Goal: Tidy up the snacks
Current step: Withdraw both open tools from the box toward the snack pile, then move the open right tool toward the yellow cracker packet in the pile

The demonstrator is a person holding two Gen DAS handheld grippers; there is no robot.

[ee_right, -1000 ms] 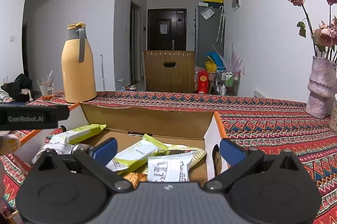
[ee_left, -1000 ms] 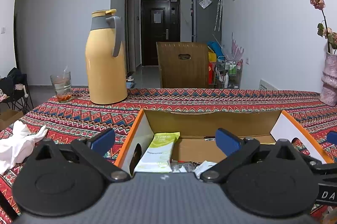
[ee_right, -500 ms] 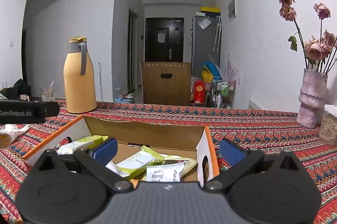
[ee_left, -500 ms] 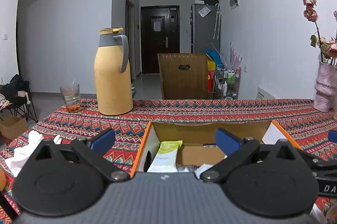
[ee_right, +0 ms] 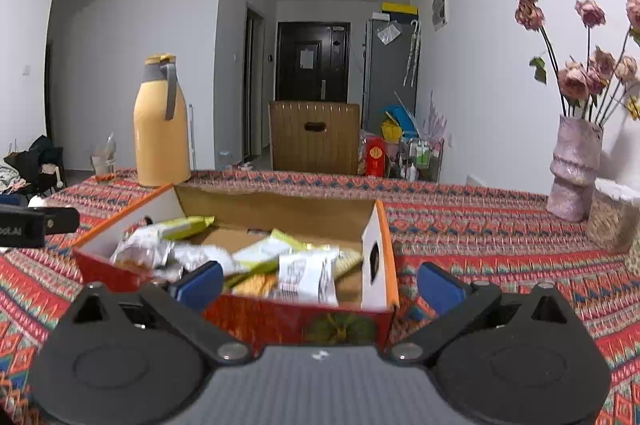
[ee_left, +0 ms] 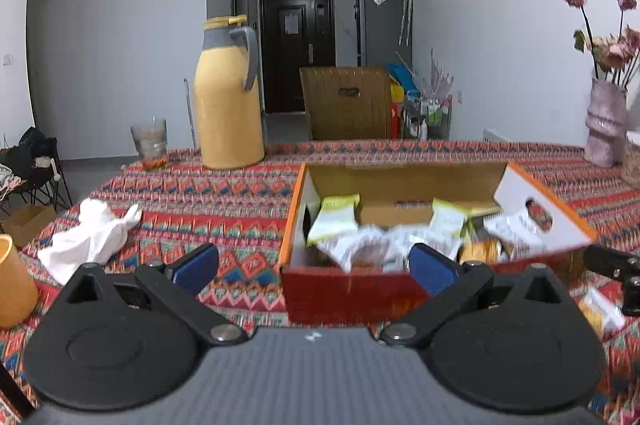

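An open cardboard box (ee_left: 352, 289) with red and orange sides sits on the patterned tablecloth; it also shows in the right wrist view (ee_right: 296, 321). Several snack packets lie inside it, green-and-white ones (ee_left: 336, 221) and white ones (ee_right: 306, 275). A loose packet (ee_left: 602, 309) lies on the cloth right of the box. My left gripper (ee_left: 314, 267) is open and empty, just short of the box's near left corner. My right gripper (ee_right: 320, 283) is open and empty, in front of the box's near right side.
A yellow thermos jug (ee_left: 230, 97) and a glass (ee_left: 150, 143) stand at the back left. A crumpled white cloth (ee_left: 90, 235) and an orange cup (ee_left: 14, 283) lie at the left. A pink vase with dried flowers (ee_right: 574, 165) and a jar (ee_right: 614, 217) stand at the right.
Both grippers have drawn back and up from over the box toward me. The box's near red wall and more of its packets now show. Both stay open.
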